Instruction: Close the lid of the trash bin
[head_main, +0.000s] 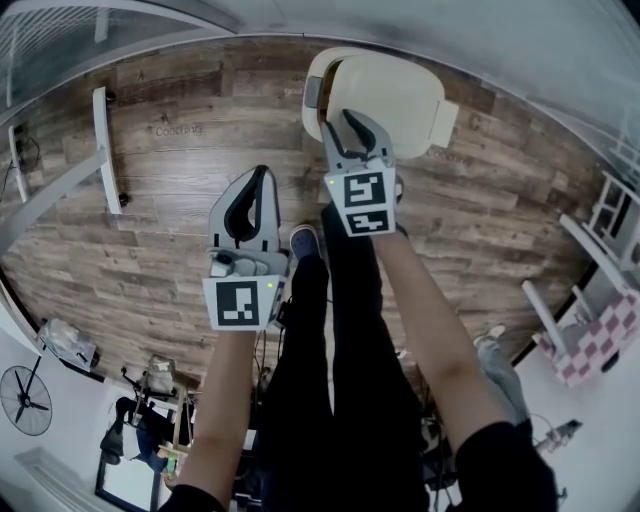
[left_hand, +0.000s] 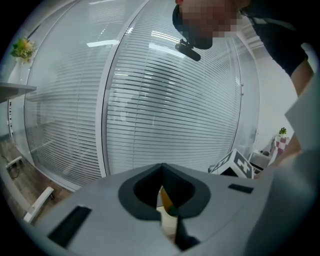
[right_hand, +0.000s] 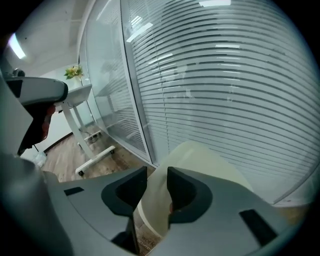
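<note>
On the wood-plank floor (head_main: 180, 230), close against the glass wall (right_hand: 225, 75) at the far side of the room, stands the cream bin (head_main: 390, 90), directly ahead of the person's shoe (head_main: 304, 240). In the head view a narrow grey gap shows along the bin's left edge, so the lid (right_hand: 200, 155) appears to sit partly raised; how far cannot be told. The right gripper (head_main: 352, 125) points down over the bin's near edge. In its own view the right gripper (right_hand: 157, 172) has its jaws apart, with the cream lid seen through the gap. The pads are not seen pressing on the lid, so this gripper is released. The left gripper (head_main: 258, 178) hangs lower in the head view and to the left, over bare floor and well apart from the bin. In its own view the left gripper (left_hand: 161, 167) is clenched, tips meeting, with nothing between them. The glass wall carries horizontal blinds along its length, and ceiling lights reflect in it. A white desk leg (head_main: 103, 140) stands on the floor to the left, near the wall. A small plant (right_hand: 74, 71) sits on the desk above. A fan (head_main: 24, 400) is at the lower left of the head view. A pink-checked piece (head_main: 600, 335) lies at the right; what it is cannot be made out.
</note>
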